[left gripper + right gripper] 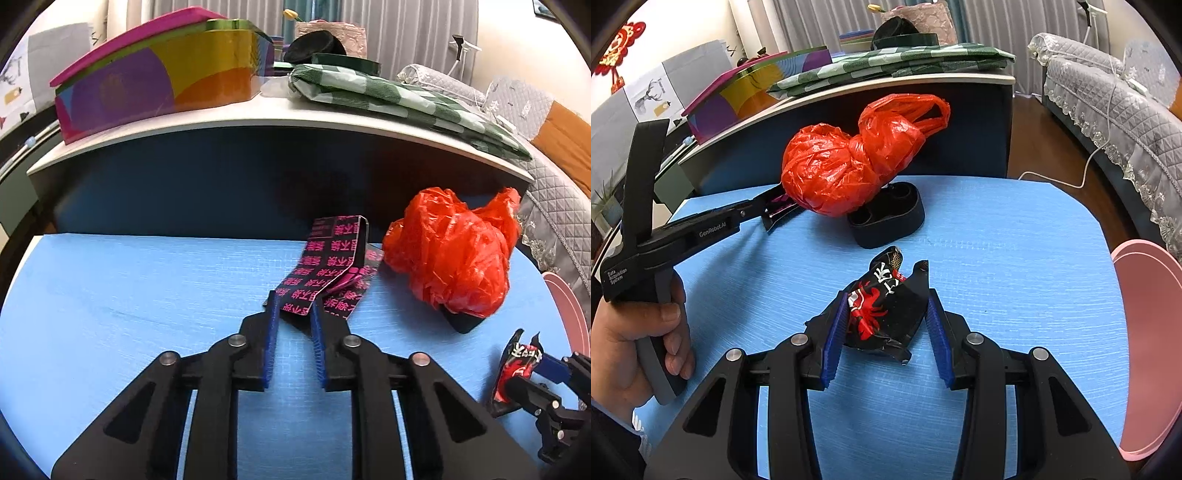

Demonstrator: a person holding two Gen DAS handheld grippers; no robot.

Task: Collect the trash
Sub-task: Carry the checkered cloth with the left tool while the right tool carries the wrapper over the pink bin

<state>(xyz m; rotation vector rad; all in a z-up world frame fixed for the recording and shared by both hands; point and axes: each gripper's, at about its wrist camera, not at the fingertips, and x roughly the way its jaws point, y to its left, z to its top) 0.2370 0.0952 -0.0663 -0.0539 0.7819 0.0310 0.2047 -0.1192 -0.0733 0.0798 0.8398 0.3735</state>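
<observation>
While the black-and-pink wrapper (325, 273) lies flat on the blue mat (147, 288) beside the red plastic bag (454, 251), its near end is pinched between the narrowly set jaws of the left gripper (293, 310). A crumpled black-and-red snack packet (886, 310) is clamped between the pads of the right gripper (886, 321) above the mat, with a pink bin (1145, 332) seen at the right edge.

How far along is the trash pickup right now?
Nothing looks binned yet. In hand: right gripper clamps the black crab wrapper; left gripper has its jaws around the black-and-pink wrapper. Left: the red plastic bag on the blue mat, and moving everything to the pink bin.
</observation>
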